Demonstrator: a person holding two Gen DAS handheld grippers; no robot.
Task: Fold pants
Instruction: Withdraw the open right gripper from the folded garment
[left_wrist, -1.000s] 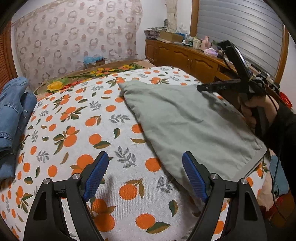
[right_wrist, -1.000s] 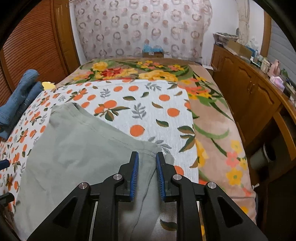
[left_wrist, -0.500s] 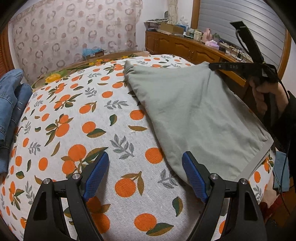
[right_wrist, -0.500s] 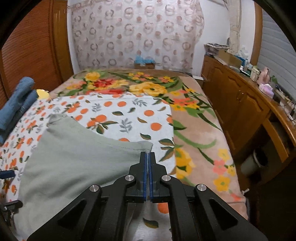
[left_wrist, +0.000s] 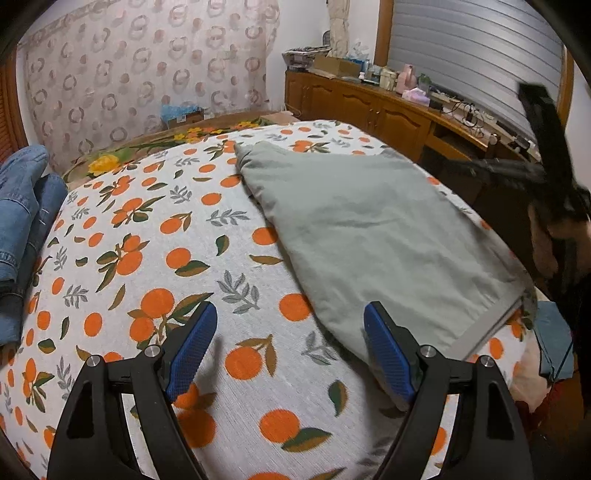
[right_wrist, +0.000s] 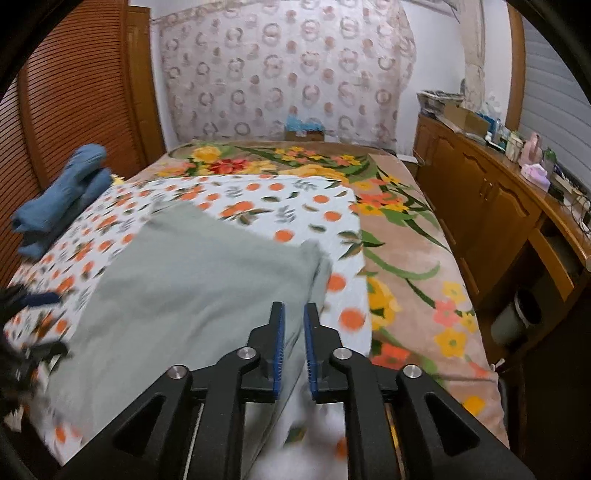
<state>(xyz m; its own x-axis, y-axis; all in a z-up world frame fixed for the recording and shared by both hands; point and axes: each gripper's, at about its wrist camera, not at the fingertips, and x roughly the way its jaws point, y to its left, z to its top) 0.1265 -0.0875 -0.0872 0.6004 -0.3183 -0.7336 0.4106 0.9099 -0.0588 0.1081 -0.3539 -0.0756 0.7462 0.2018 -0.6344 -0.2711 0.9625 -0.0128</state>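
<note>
My left gripper has its blue pads spread wide with nothing between them. It hangs low over the orange-print bed cover. Its right pad is just beside the near hem of the grey-green pants; I cannot tell whether it touches the cloth.

My right gripper has its pads a narrow slot apart, holding nothing. The pants' right edge lies below and just ahead of the fingertips. The lower part of this view is motion-blurred. In the left wrist view the right gripper is a dark smear at the bed's right edge, above the pants.

The pants lie flat on the bed cover toward its right side, as one broad folded panel. One end reaches toward the far end of the cover; a paler waistband strip lies toward the near right corner. The right-hand edge is lightly rumpled.

Folded blue denim is stacked at the left edge of the bed, well apart from the pants. A floral blanket shows beyond the far and right edges of the cover. A wooden sideboard with small clutter on top runs along the right wall.
</note>
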